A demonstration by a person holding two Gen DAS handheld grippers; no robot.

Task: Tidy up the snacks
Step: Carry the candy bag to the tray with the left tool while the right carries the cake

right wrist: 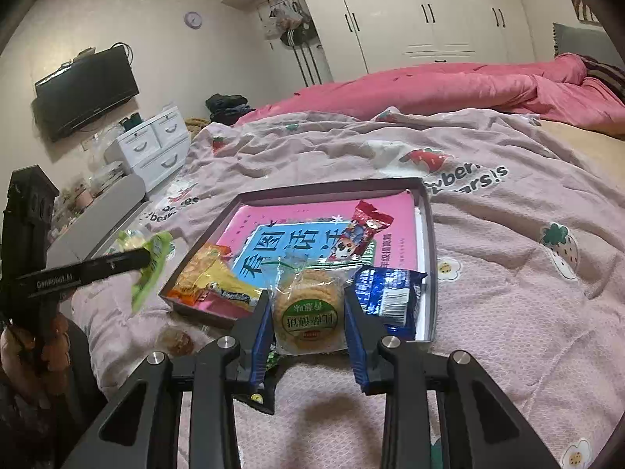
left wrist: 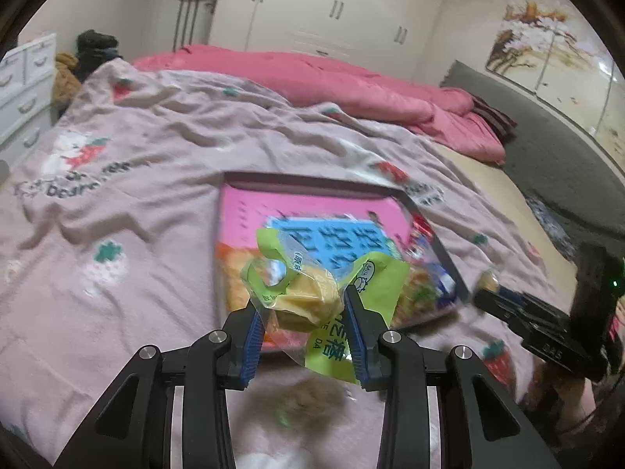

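My left gripper [left wrist: 302, 301] is shut on a green-wrapped yellow cake packet [left wrist: 308, 297], held in the air in front of the tray's near edge; it also shows in the right wrist view [right wrist: 150, 269]. My right gripper [right wrist: 306, 305] is shut on a round cracker packet [right wrist: 308, 308] at the tray's near edge. The shallow grey tray [right wrist: 429, 242] lies on the bed and holds a pink and blue booklet [right wrist: 297, 246], an orange snack bag [right wrist: 203, 273], a red candy packet [right wrist: 363, 226] and a blue packet [right wrist: 390, 293].
The tray sits on a pink strawberry-print blanket [right wrist: 508, 273]. A small brown snack [right wrist: 175, 342] lies on the blanket left of the tray. A rolled pink quilt [right wrist: 429, 90], white drawers [right wrist: 156, 144] and wardrobes [right wrist: 410, 11] stand beyond.
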